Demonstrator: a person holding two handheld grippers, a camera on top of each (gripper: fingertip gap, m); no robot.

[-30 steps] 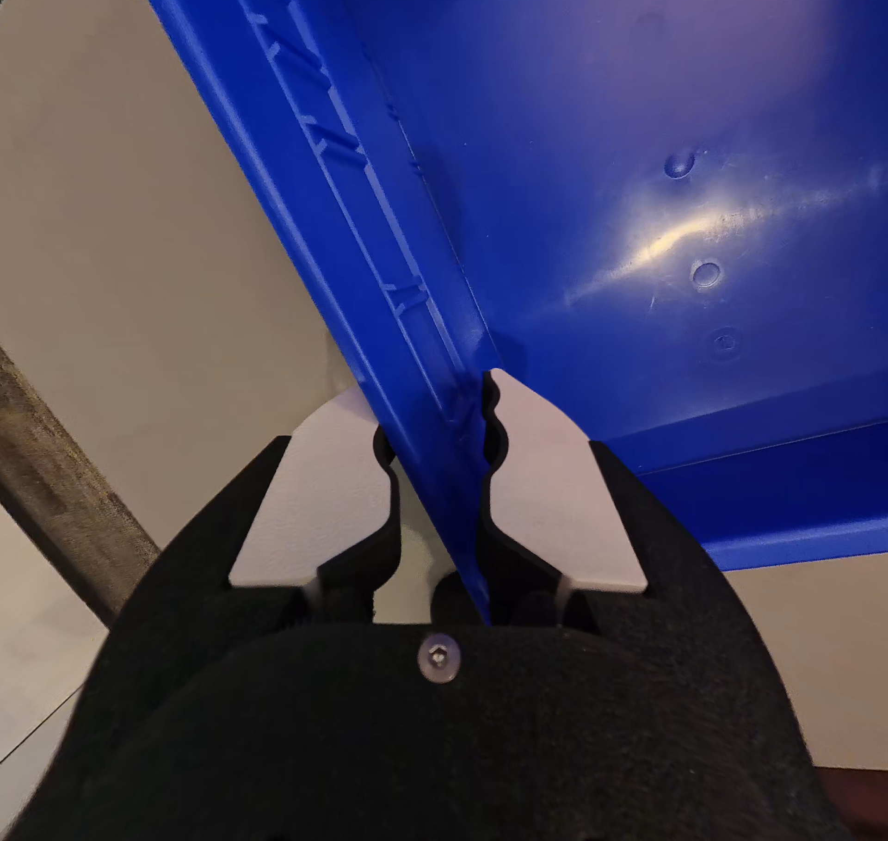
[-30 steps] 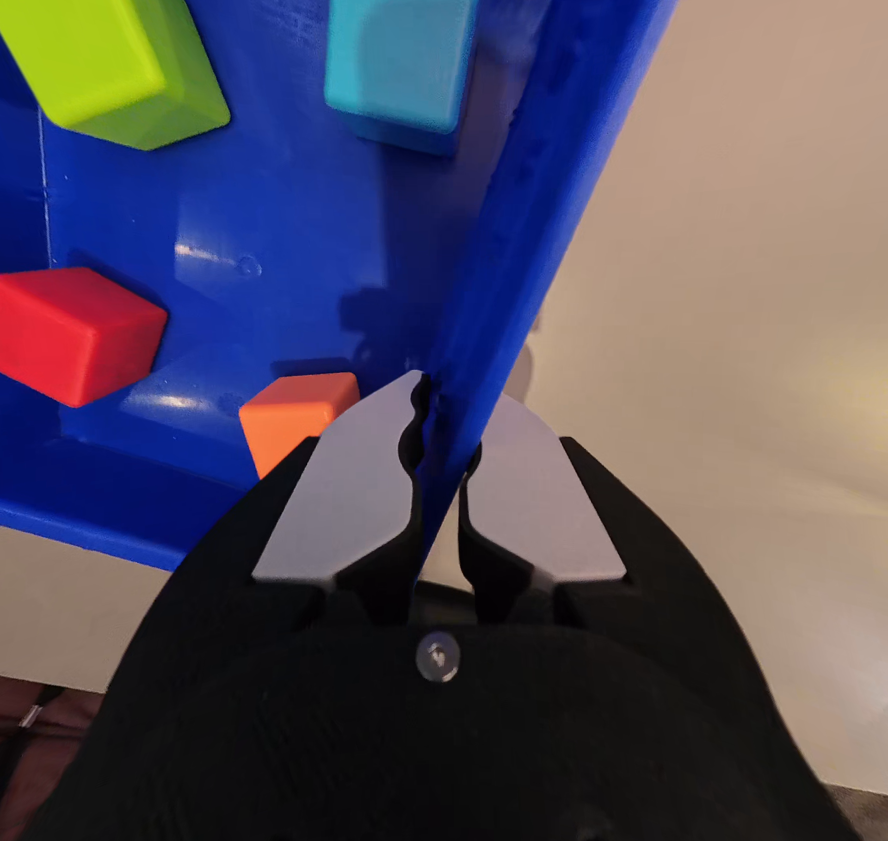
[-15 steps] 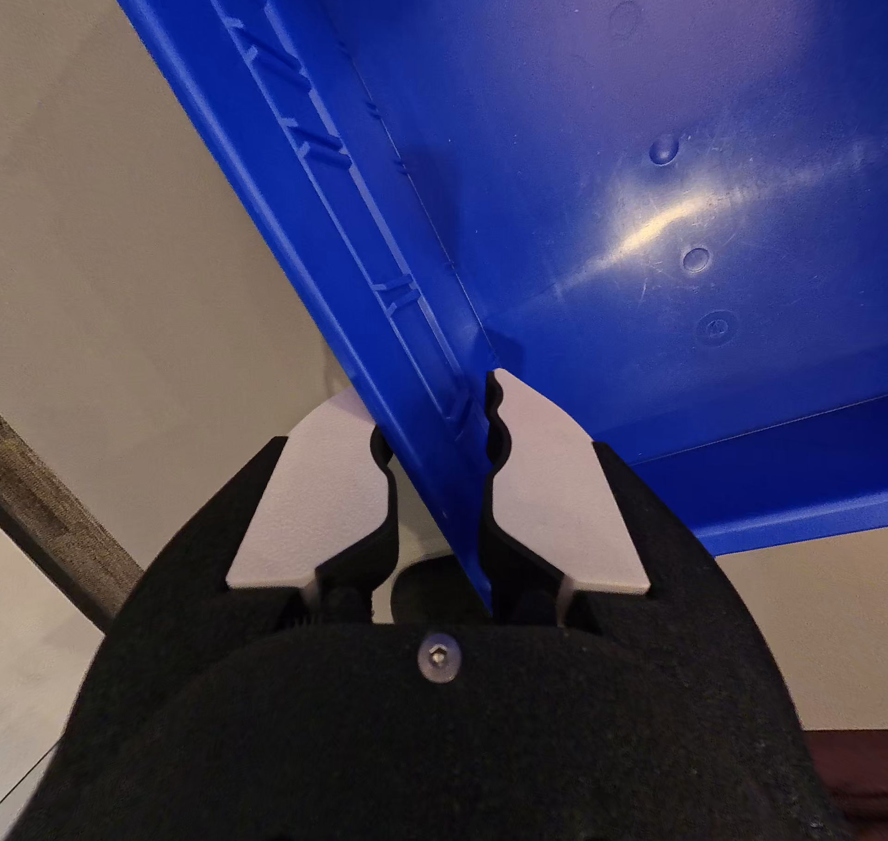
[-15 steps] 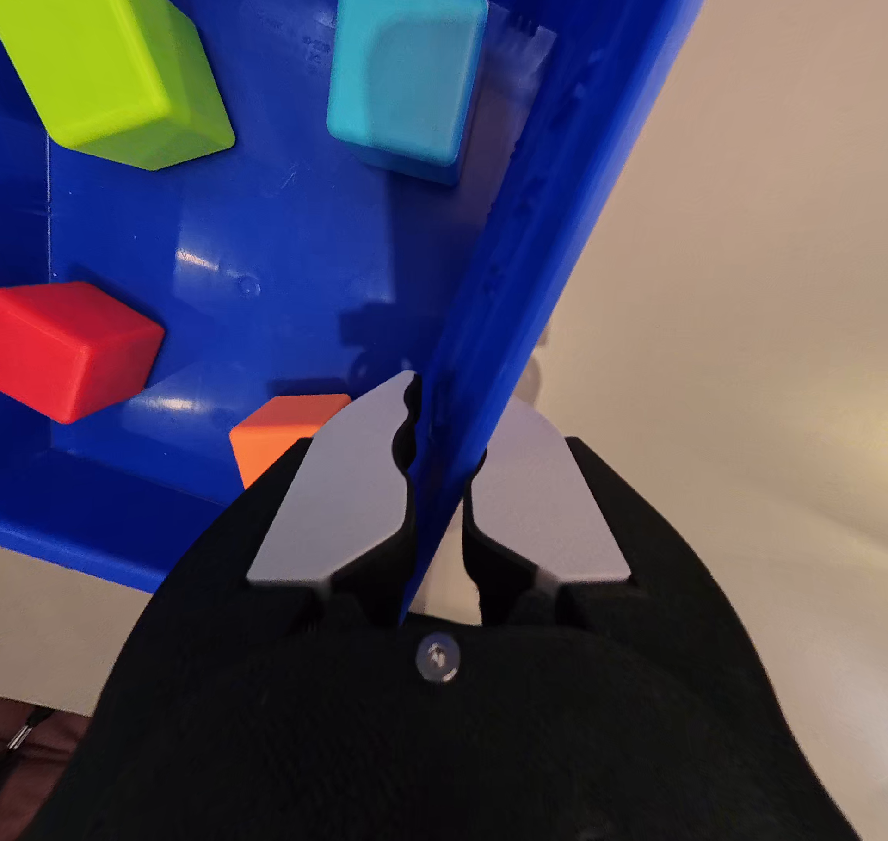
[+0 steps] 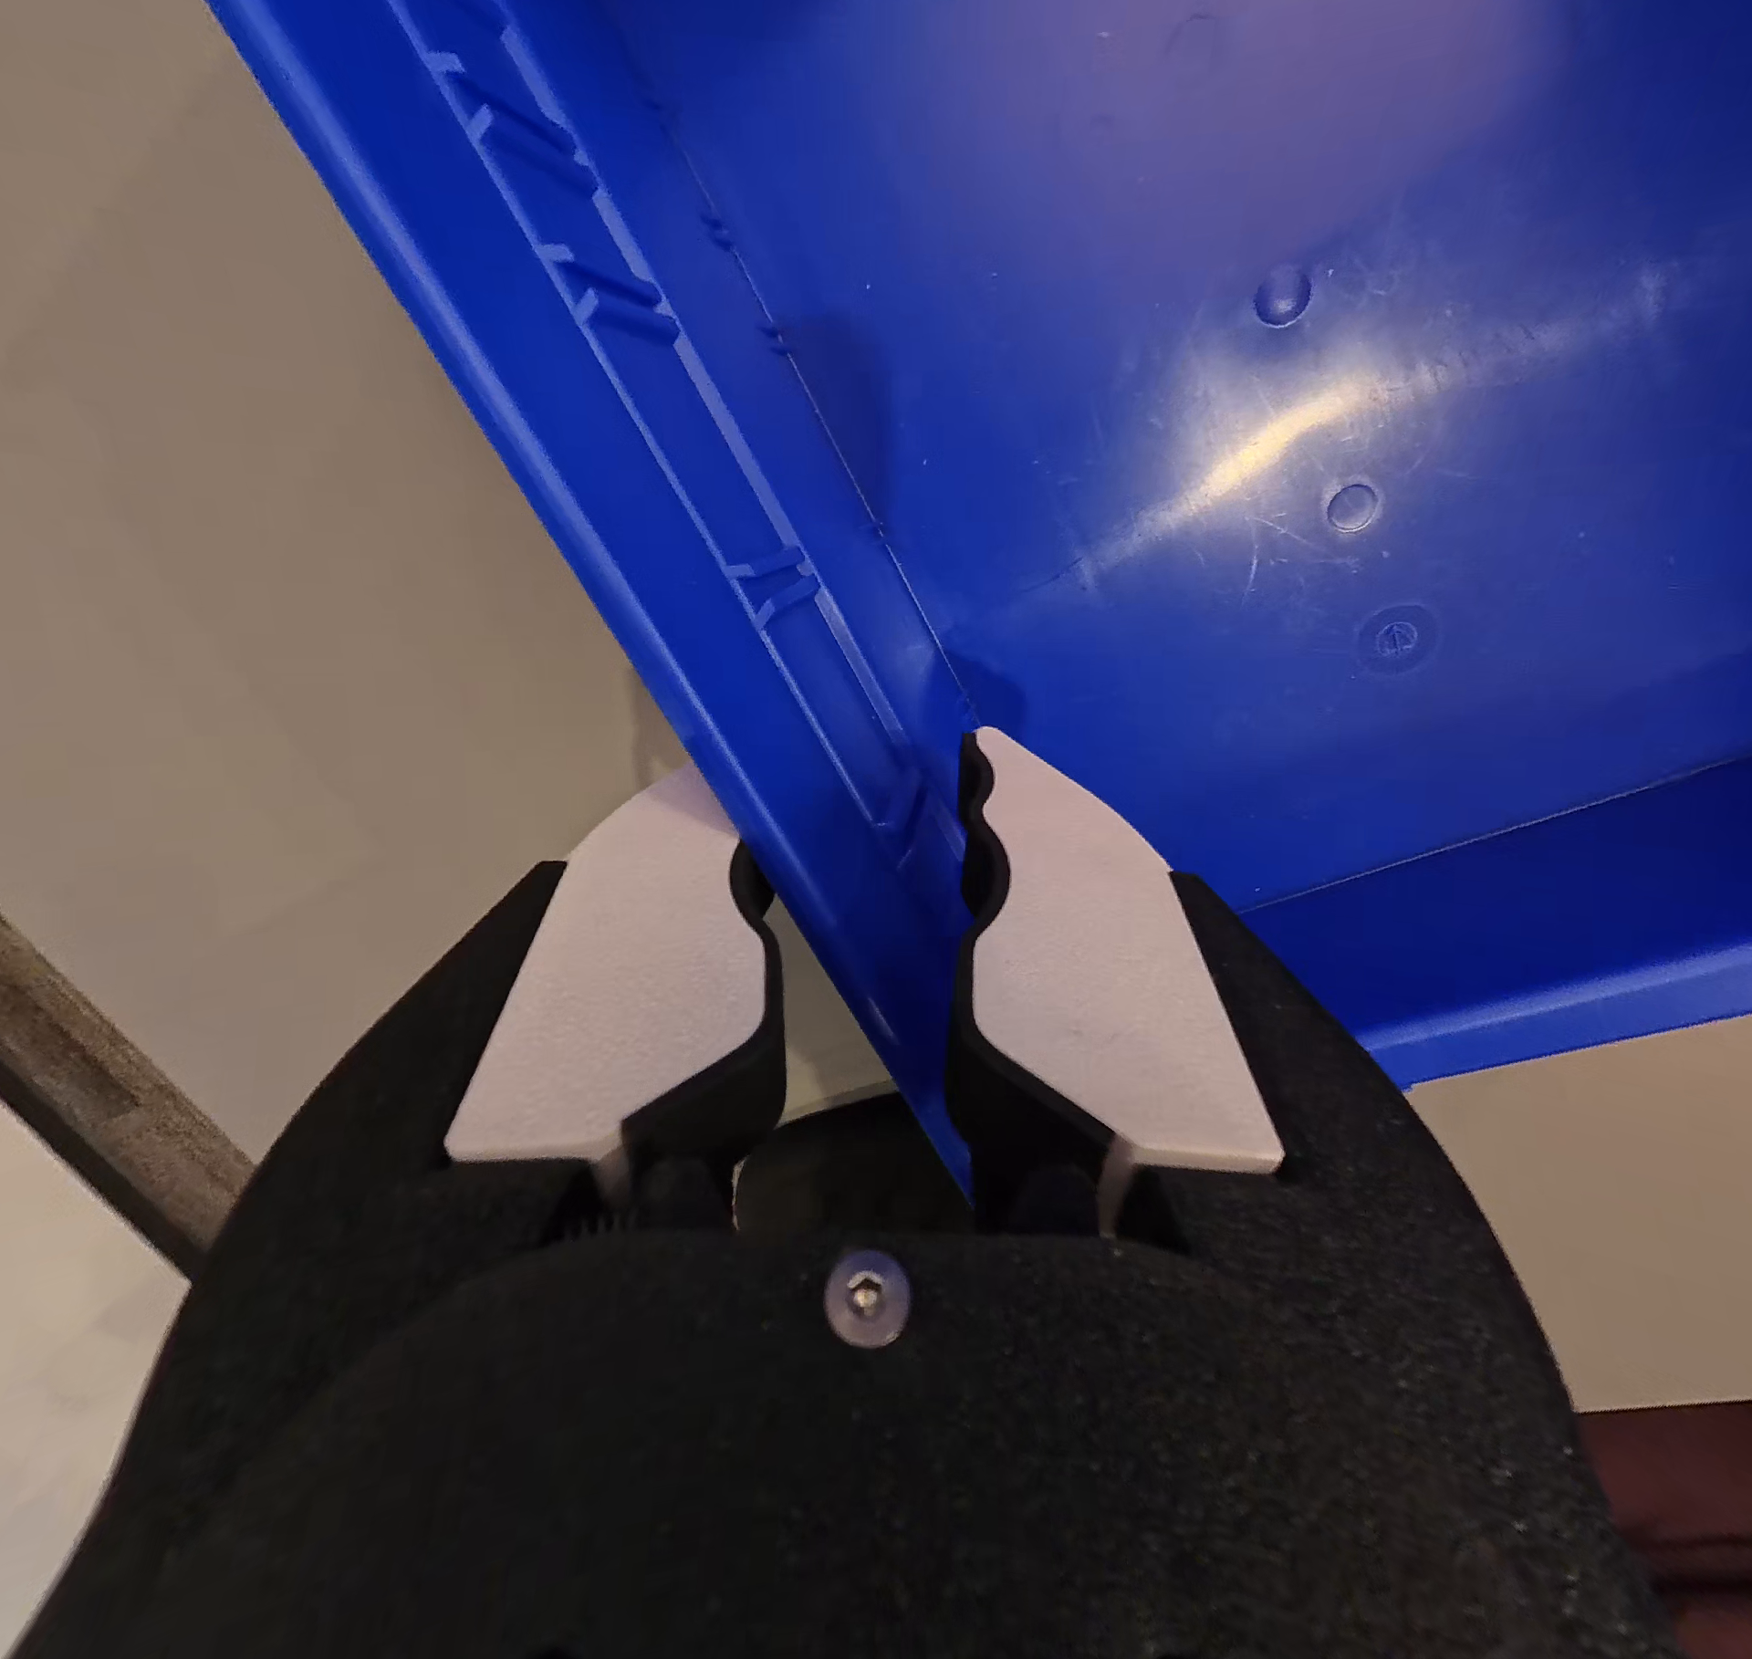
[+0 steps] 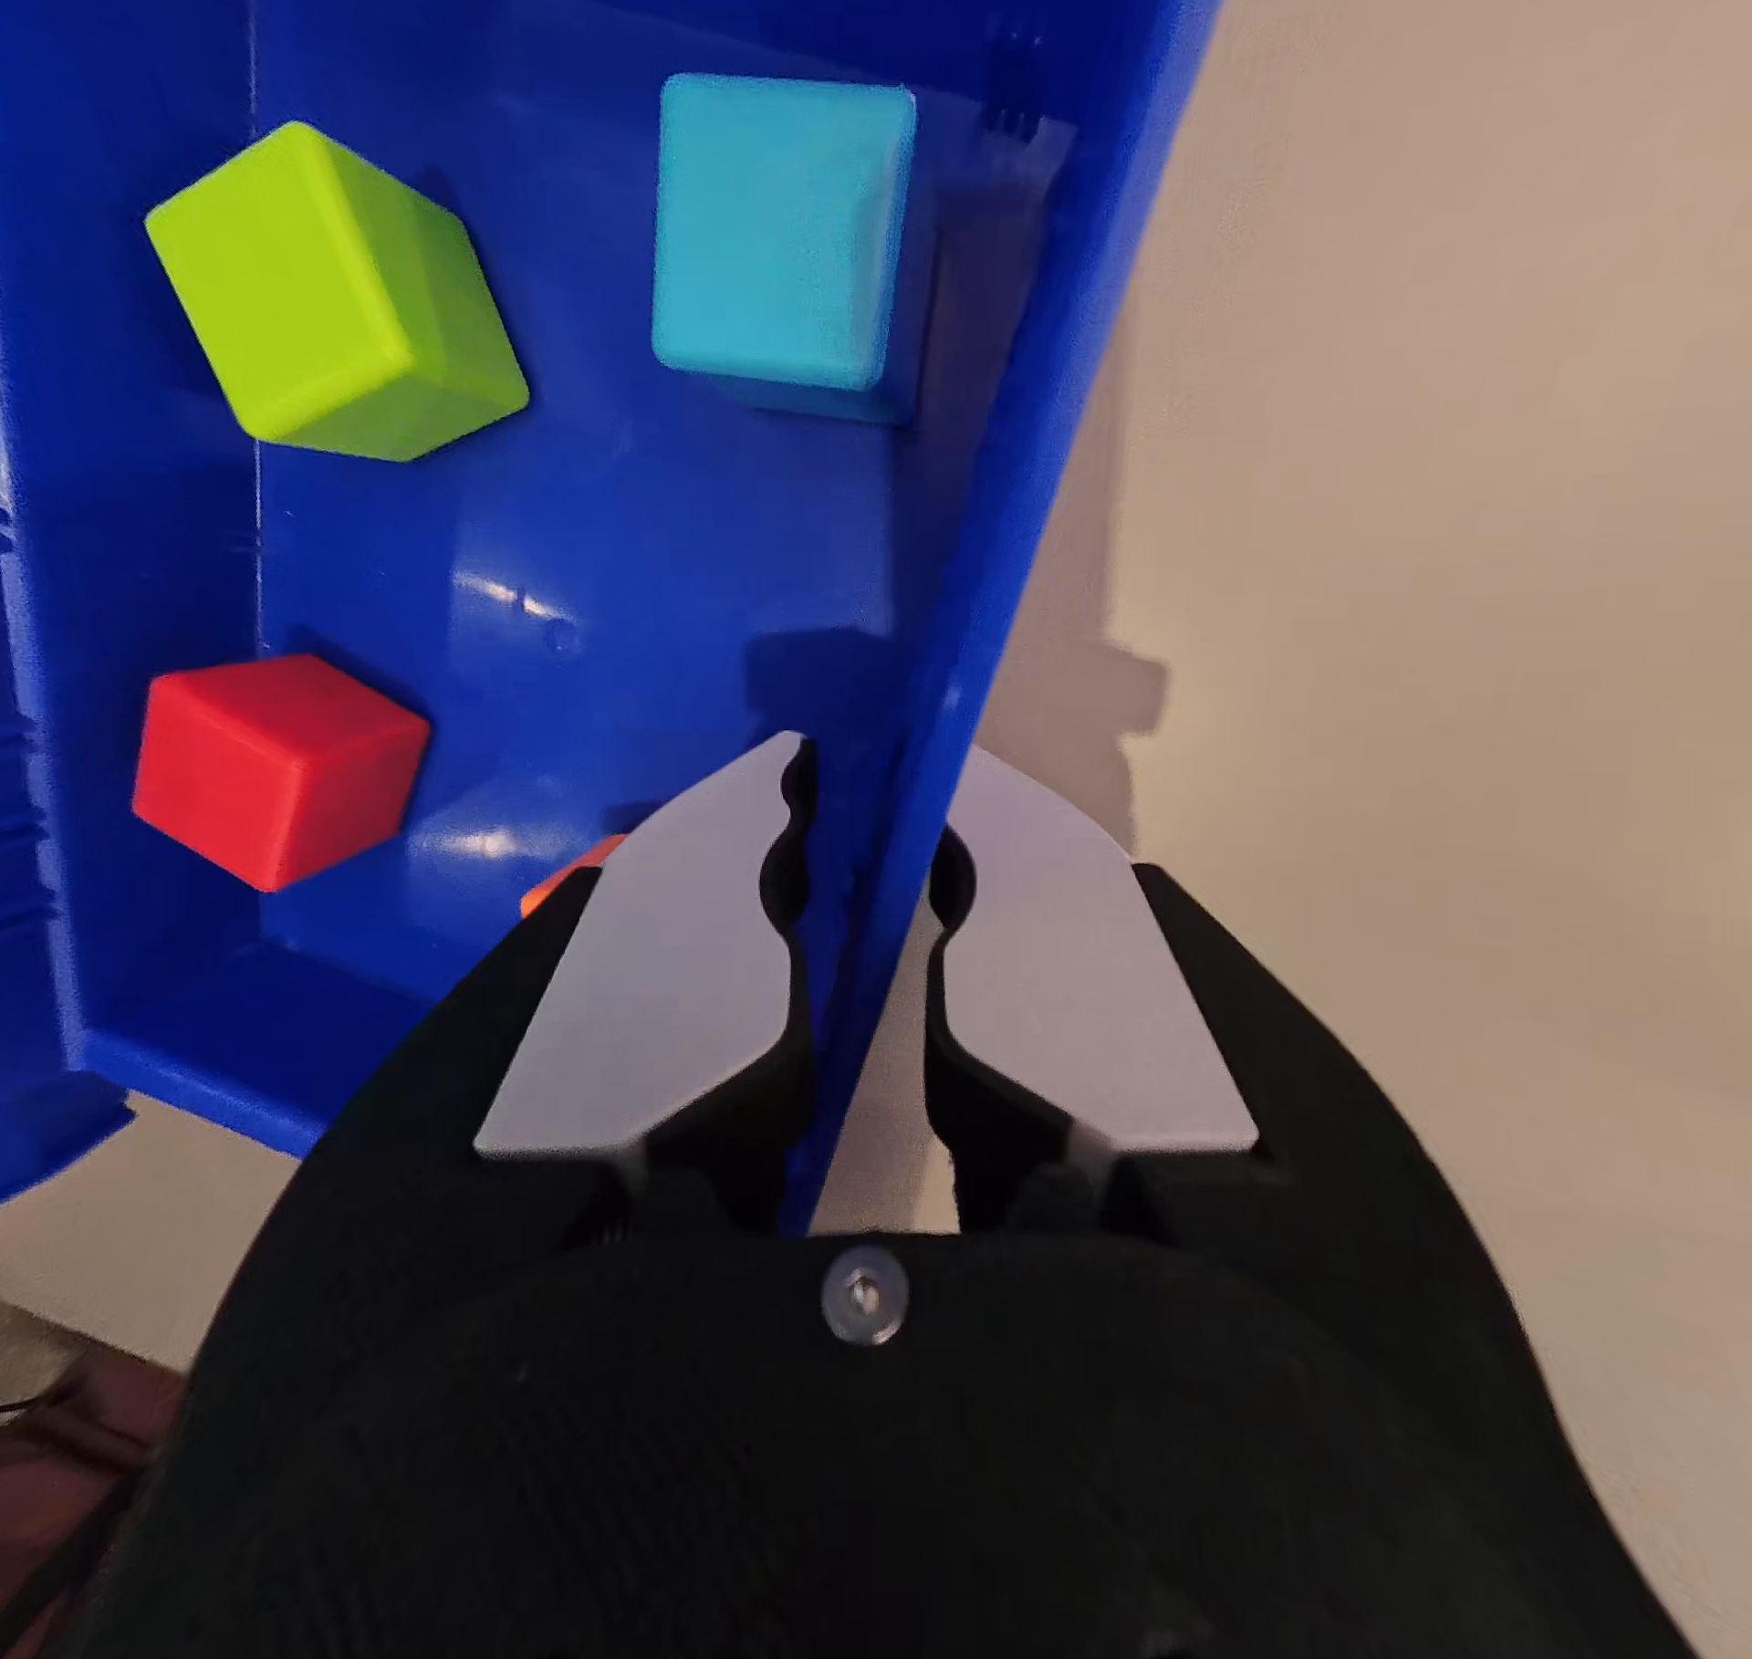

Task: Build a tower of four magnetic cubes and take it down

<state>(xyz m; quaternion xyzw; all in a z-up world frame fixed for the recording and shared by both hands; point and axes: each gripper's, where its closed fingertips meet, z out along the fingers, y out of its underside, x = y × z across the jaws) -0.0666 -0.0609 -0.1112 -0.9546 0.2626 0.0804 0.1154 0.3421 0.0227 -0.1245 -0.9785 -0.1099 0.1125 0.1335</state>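
Note:
A blue plastic bin (image 6: 607,571) holds four cubes in the right wrist view: a lime green cube (image 6: 322,286), a cyan cube (image 6: 782,229), a red cube (image 6: 275,760) and an orange cube (image 6: 569,883), which is mostly hidden behind my finger. The cubes lie apart on the bin floor. My right gripper (image 6: 886,751) is shut on the bin's right wall. My left gripper (image 5: 839,760) is shut on the left wall of the bin (image 5: 1232,381). No cubes show in the left wrist view.
The bin is over a beige tabletop (image 6: 1422,571), which also shows in the left wrist view (image 5: 237,476). A dark grey strip (image 5: 95,1092) runs past the table's edge at the lower left of that view. About 40 centimeters separates my left fingertips from my right.
In the right wrist view the bin and cubes have shifted down and to the right, and the orange cube is more hidden. The left wrist view has barely changed. Both grippers keep their hold.

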